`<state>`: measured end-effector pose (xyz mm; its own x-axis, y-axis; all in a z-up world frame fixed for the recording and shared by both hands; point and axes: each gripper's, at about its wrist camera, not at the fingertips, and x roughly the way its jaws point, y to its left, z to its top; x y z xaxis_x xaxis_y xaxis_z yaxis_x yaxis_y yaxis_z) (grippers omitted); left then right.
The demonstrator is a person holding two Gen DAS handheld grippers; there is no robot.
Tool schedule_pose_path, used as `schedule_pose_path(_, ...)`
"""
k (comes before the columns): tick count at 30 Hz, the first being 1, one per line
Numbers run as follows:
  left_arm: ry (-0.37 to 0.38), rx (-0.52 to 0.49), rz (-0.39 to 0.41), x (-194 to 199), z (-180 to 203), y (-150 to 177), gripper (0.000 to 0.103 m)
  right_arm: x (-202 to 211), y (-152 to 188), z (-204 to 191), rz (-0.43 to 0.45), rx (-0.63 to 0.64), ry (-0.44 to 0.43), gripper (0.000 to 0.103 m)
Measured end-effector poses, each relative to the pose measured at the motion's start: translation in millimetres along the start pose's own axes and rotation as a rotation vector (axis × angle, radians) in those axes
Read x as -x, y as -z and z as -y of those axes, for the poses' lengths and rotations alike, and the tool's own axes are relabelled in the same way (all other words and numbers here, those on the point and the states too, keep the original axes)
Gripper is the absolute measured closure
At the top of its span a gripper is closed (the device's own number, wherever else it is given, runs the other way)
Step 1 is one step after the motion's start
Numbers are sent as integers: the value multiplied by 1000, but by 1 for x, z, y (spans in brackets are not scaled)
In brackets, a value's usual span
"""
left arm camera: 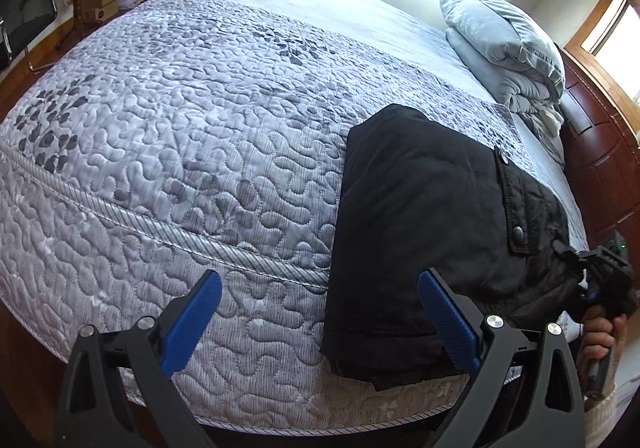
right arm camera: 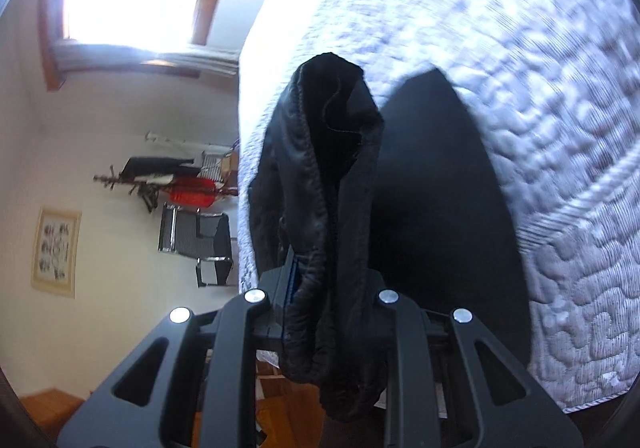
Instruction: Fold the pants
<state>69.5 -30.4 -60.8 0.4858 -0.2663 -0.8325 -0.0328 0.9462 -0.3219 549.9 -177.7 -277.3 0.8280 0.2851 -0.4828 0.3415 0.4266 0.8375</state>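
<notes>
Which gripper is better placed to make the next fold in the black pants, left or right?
Probably the right. The right gripper is already clamped on the waistband of the black pants, while the left gripper stands open and empty near the bed's edge.

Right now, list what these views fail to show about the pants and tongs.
- Right tongs pads: right wrist view, buried in bunched pants.
- Pants' near hem: left wrist view, behind a left tongs finger.
- Bedspread: right wrist view, motion-blurred.
</notes>
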Motion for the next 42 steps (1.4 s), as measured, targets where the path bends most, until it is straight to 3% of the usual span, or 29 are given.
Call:
schedule_pose_path(4,-8,-14,-13,-3,3,1,4,-7,0,20,-3,-32,-14,80)
schedule_pose_path(7,-9,-25,-18,-3,6,1,4,-5,1,21,-3,-14,-6,69)
schedule_pose_path(11,-8,-36,-14,-2,10,1,4,6,4,27,5,-2,-22,44)
schedule_pose_path(18,6,-39,-25,-4,15,5,4,35,21,40,7,24,-30,37)
schedule_pose_path(24,17,-53,-39,-7,22,11,4,39,40,49,-16,15,-15,37)
schedule_pose_path(25,19,-55,-39,-7,23,12,4,39,41,50,-16,13,-10,40)
schedule_pose_path(28,23,-63,-39,-6,25,13,4,40,41,50,-8,49,33,68)
schedule_pose_path(29,22,-65,-38,-6,26,13,4,41,41,48,-10,56,34,70)
schedule_pose_path(37,24,-54,-31,-1,25,12,4,56,36,12,28,177,76,74)
schedule_pose_path(42,19,-59,-36,-2,26,12,4,53,36,27,21,145,101,74)
